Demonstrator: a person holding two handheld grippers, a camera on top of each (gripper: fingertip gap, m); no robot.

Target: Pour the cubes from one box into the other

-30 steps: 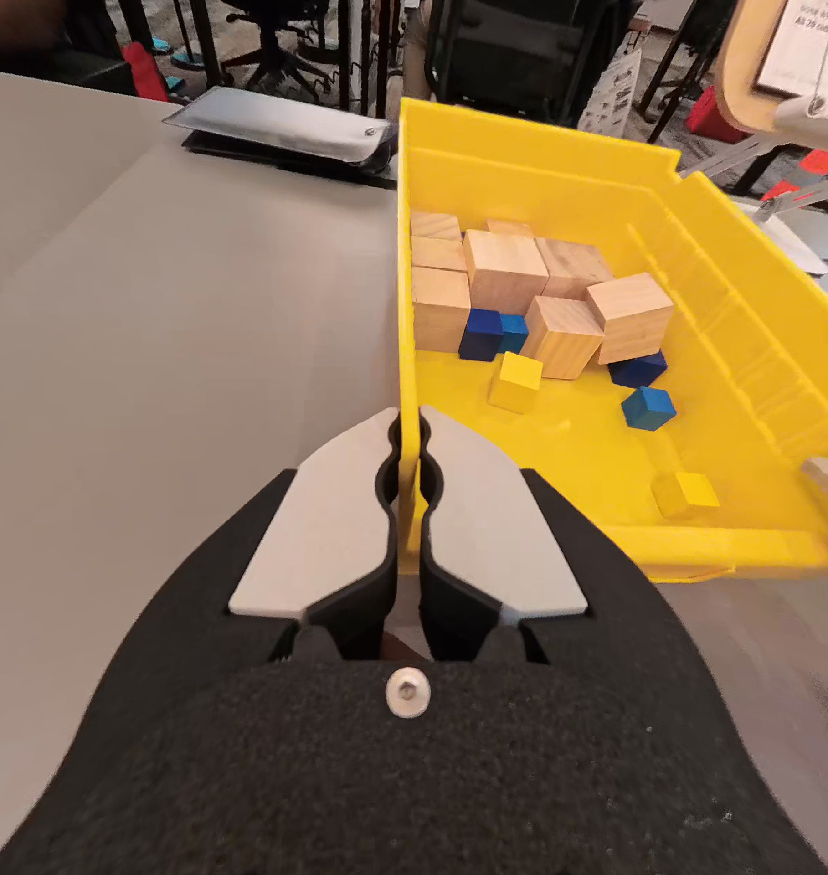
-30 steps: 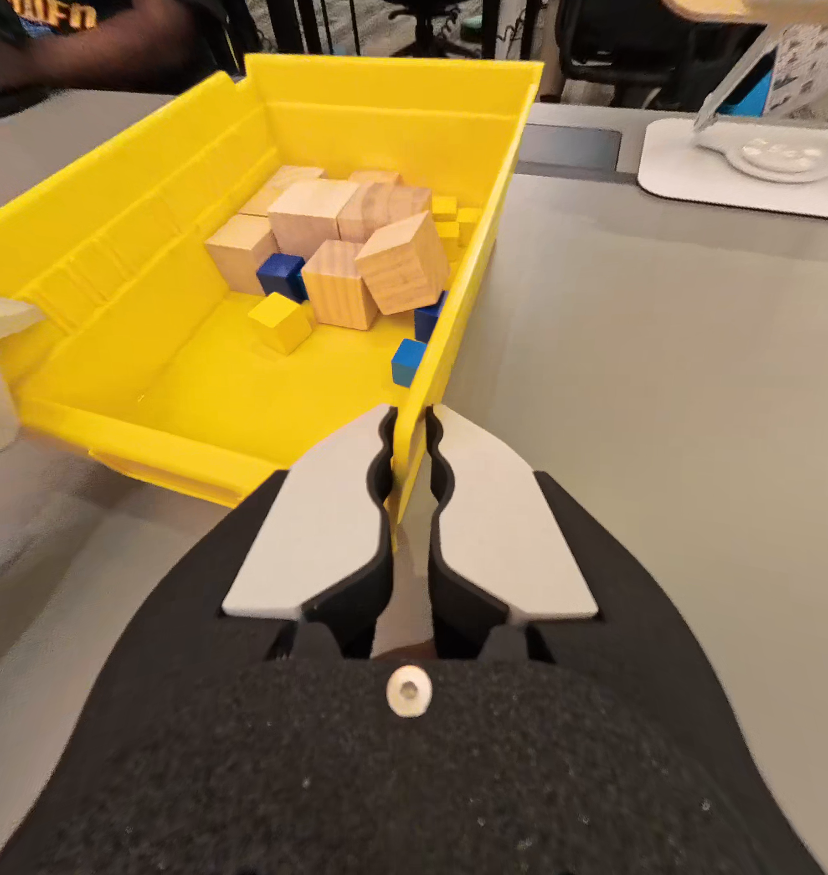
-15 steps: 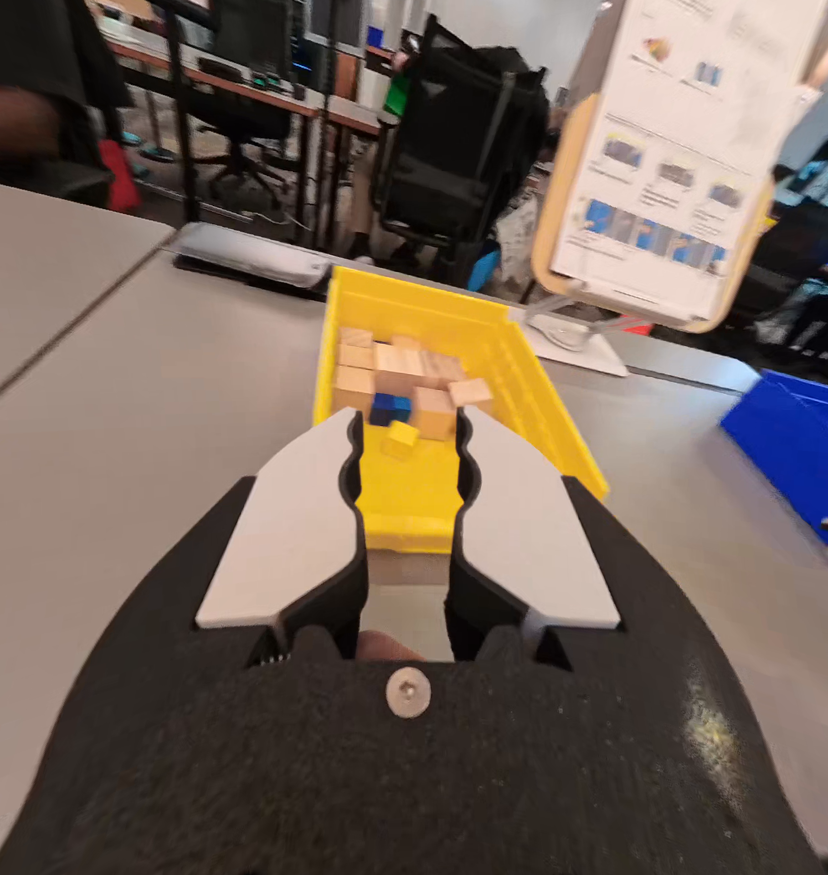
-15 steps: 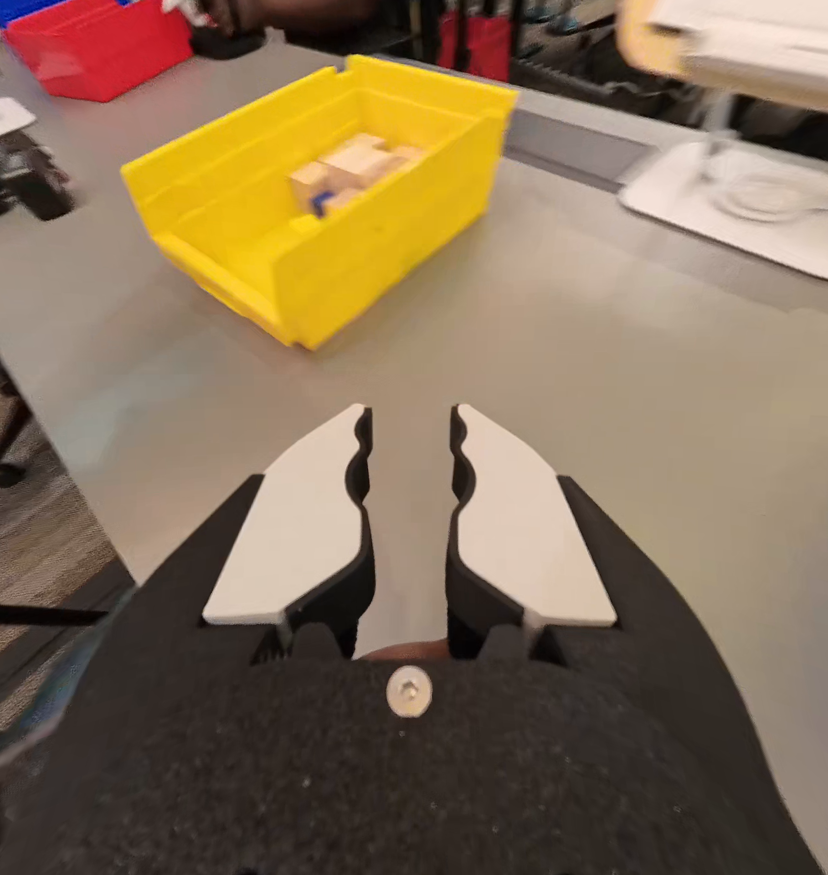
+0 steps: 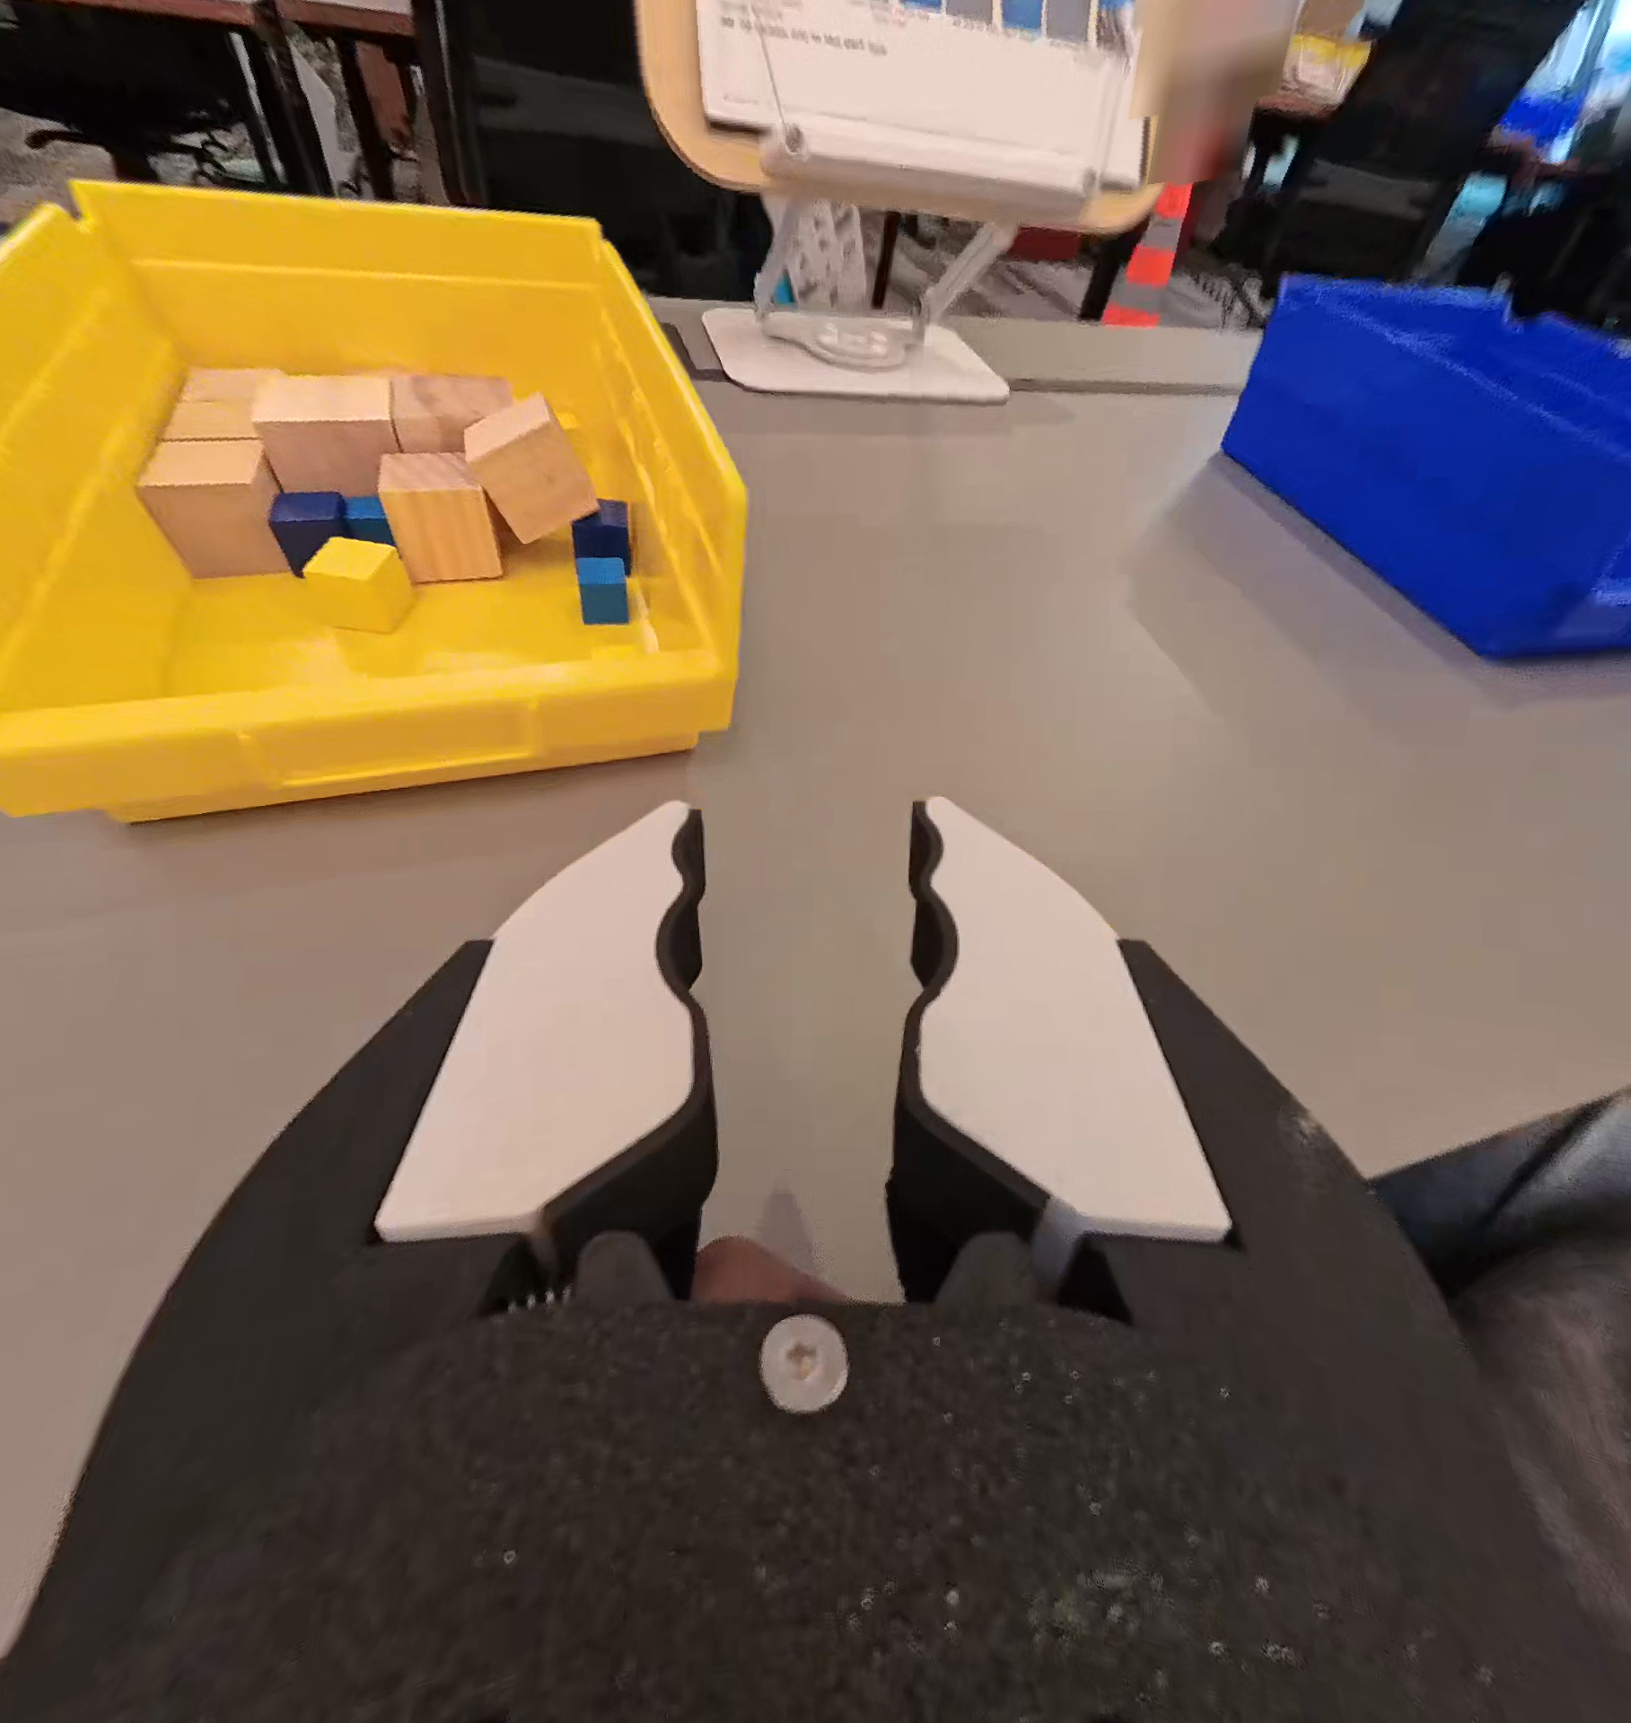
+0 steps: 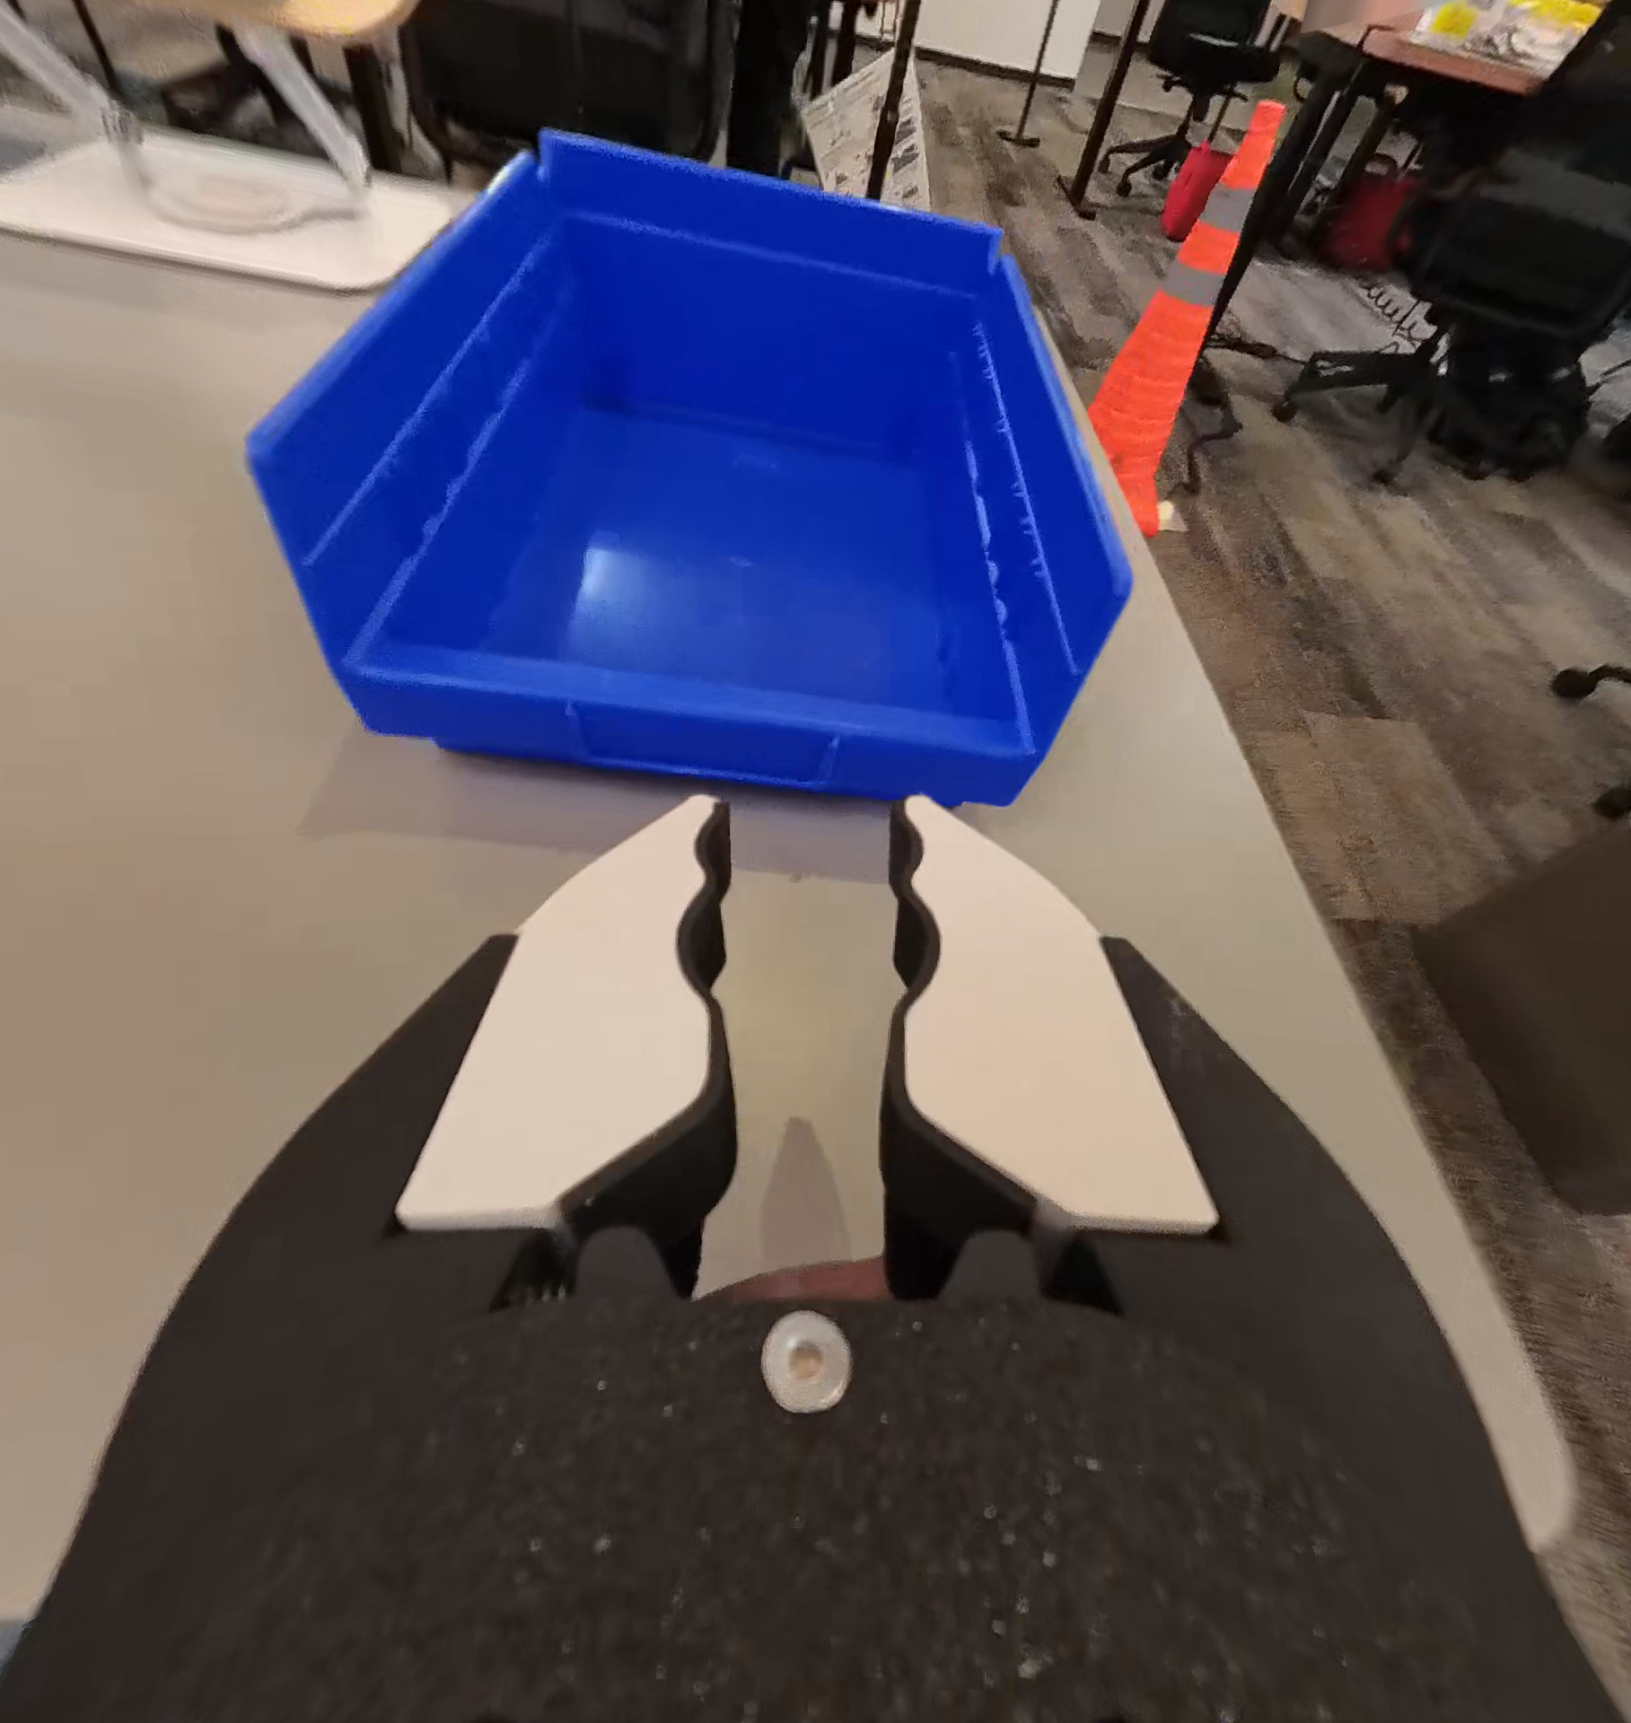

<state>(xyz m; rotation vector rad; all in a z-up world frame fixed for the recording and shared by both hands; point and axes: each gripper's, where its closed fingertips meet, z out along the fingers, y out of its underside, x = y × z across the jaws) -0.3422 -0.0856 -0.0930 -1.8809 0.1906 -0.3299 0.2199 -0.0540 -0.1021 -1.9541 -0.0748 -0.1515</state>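
1. Wooden, blue and yellow cubes [image 5: 354, 485] lie piled in the yellow box [image 5: 345, 746], at ten o'clock on the grey table [image 5: 886, 578].
2. The blue box [image 6: 699, 737] sits at twelve o'clock before the right hand-held gripper [image 6: 807, 820], which hovers level, parted, holding nothing.
3. The left hand-held gripper [image 5: 804, 816] hovers low over the table, parted wide, empty.

The left tool [image 5: 804, 820] gapes empty over the table [image 5: 979, 671], between yellow box [image 5: 345, 746] and blue box [image 5: 1445, 485].

Soft indoor light, blurred backgrounds (wide-angle edges bend).
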